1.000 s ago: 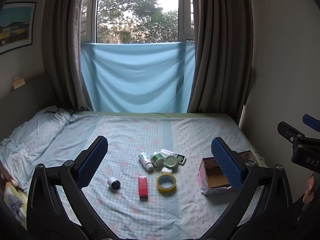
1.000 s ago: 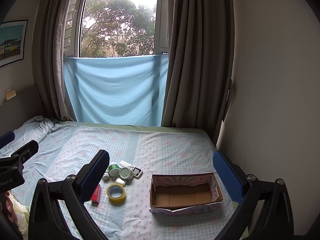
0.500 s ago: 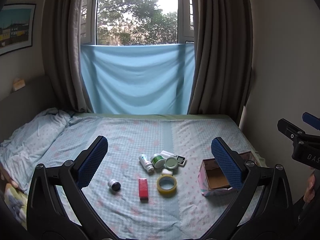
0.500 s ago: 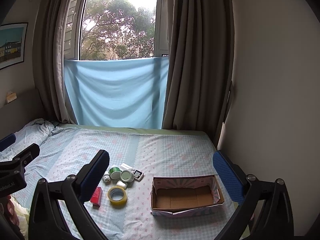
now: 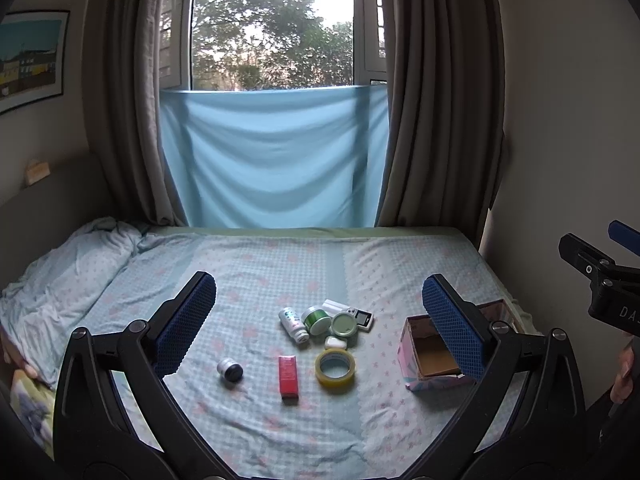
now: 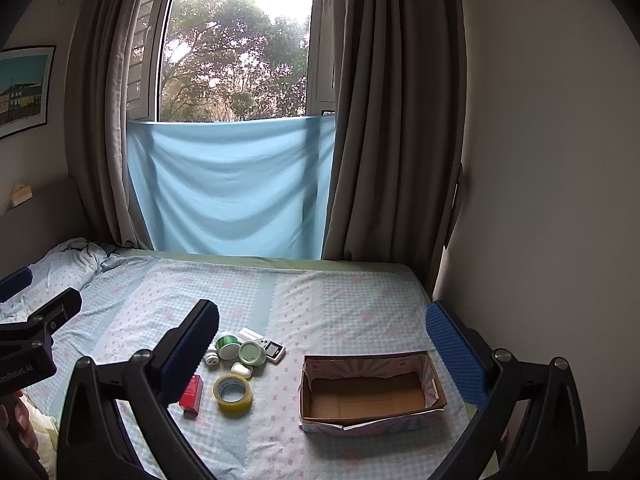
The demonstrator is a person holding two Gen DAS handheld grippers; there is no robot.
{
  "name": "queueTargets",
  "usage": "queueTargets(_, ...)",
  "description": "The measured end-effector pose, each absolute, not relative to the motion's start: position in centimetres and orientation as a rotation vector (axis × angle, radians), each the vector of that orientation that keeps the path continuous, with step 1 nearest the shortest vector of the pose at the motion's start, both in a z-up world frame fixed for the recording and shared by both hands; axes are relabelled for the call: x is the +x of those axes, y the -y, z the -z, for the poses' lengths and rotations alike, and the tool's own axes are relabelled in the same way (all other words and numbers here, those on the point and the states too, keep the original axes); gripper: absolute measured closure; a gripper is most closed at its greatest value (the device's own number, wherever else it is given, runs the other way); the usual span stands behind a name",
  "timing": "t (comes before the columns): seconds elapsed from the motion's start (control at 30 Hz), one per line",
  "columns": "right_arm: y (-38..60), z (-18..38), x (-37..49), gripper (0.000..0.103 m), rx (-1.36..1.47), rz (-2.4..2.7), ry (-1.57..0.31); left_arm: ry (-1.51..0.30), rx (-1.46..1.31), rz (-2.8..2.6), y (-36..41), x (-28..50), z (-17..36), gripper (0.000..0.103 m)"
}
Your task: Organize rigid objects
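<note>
A bed point(image 5: 360, 420) with a blue checked sheet carries small items; tape roll point(image 5: 335, 367), red box point(image 5: 289, 374) and bottle point(image 5: 294, 323) lie centre. An open cardboard box point(image 6: 370, 392) sits right.

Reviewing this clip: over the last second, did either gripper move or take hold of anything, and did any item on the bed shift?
Both cameras tilted slightly upward, so the scene sits lower in both views. Nothing was gripped or released: the left gripper and right gripper stay open and empty. The tape roll, red box and cardboard box lie where they were.
</note>
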State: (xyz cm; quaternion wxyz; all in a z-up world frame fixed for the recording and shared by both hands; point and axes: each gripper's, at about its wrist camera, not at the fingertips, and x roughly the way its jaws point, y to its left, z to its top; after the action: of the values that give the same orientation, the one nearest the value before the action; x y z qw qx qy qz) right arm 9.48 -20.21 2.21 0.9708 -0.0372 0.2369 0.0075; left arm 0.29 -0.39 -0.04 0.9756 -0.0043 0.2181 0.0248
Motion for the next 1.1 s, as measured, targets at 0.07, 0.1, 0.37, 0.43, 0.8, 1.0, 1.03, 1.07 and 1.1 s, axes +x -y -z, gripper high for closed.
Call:
queueTargets(0.07, 20.25, -2.17, 9.44, 0.0, -0.073, -0.014, -0.478, -0.439, -0.008, -0.049, 0.4, 0.25, 0.08, 0.0)
queueTargets(0.1, 20.24, -2.17, 9.43, 0.0, -0.073, -0.014, -0.478, -0.439, -0.007, -0.049, 0.42, 0.23, 0.1, 0.0)
queueTargets(0.37, 20.28, -2.16, 9.38, 0.0, -0.071, -0.014, -0.478, -0.44, -0.004, -0.048, 0.57, 0.3, 0.22, 0.0)
queueTargets(0.43, 20.31, -2.16, 9.41, 0.0, -0.069, -0.015, -0.477, -0.439, -0.002, -0.049, 0.56, 0.3, 0.22, 0.0)
queueTargets(0.8, 20.17, -2.17, 9.04, 0.0, -0.068, -0.014, -0.471, -0.435, -0.003, -0.05, 0.57, 0.21, 0.24, 0.0)
queueTargets(1.0, 20.19, -2.19, 9.07, 0.0, -0.066, -0.015, -0.471, -0.435, -0.004, -0.049, 0.51, 0.18, 0.2, 0.0)
queueTargets(1.03, 20.19, -2.18, 9.05, 0.0, -0.067, -0.015, -0.471, -0.435, -0.005, -0.049, 0.51, 0.16, 0.21, 0.0)
queueTargets(1.07, 20.2, -2.19, 9.05, 0.0, -0.066, -0.015, -0.47, -0.435, -0.005, -0.05, 0.5, 0.14, 0.22, 0.0)
queueTargets(1.1, 20.19, -2.23, 8.97, 0.0, -0.066, -0.016, -0.468, -0.435, -0.005, -0.05, 0.48, 0.12, 0.19, 0.0)
